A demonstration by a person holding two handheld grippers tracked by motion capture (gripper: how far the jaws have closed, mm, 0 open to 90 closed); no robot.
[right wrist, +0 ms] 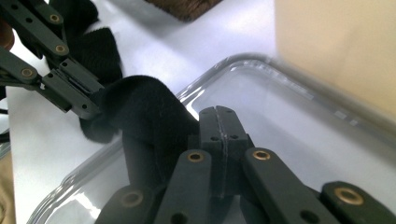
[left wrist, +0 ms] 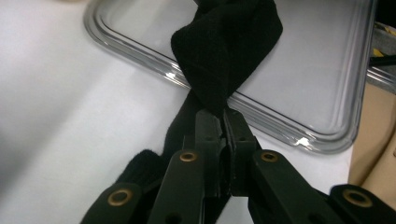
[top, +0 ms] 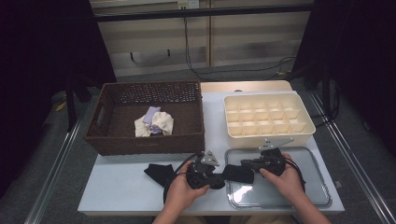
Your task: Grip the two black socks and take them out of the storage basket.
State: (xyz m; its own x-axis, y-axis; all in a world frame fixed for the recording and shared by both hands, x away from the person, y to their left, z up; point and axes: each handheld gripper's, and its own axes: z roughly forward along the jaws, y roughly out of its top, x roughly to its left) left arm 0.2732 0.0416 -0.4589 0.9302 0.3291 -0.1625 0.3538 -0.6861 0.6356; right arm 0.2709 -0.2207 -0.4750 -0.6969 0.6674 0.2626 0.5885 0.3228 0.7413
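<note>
At the near edge of the white bench [top: 121,186] a person works a long black knitted cloth, a sock by the look of it [top: 238,172], stretched between two hand-held tools. The left claw [left wrist: 223,116] is pressed together and pinches the cloth where it bunches at the rim of the clear shallow plastic tray [left wrist: 140,49]; from there one end trails back over the bench towards the near left, and the other rises over the tray's near left corner. The right claw [right wrist: 219,116] has its jaws pressed together too, standing over the tray with the cloth folded just beside and beneath it; whether any fabric is actually caught between its tips I cannot tell.

It looks like the folding or rolling step, with the cloth twisted once between the two tools. Next the right claw would need a sure bite on the loose end before turning it over onto the held part. Towards the far edge wait a dark brown woven basket [top: 112,135] holding pale crumpled cloths [top: 154,122], and a cream plastic divided box [top: 299,135].
</note>
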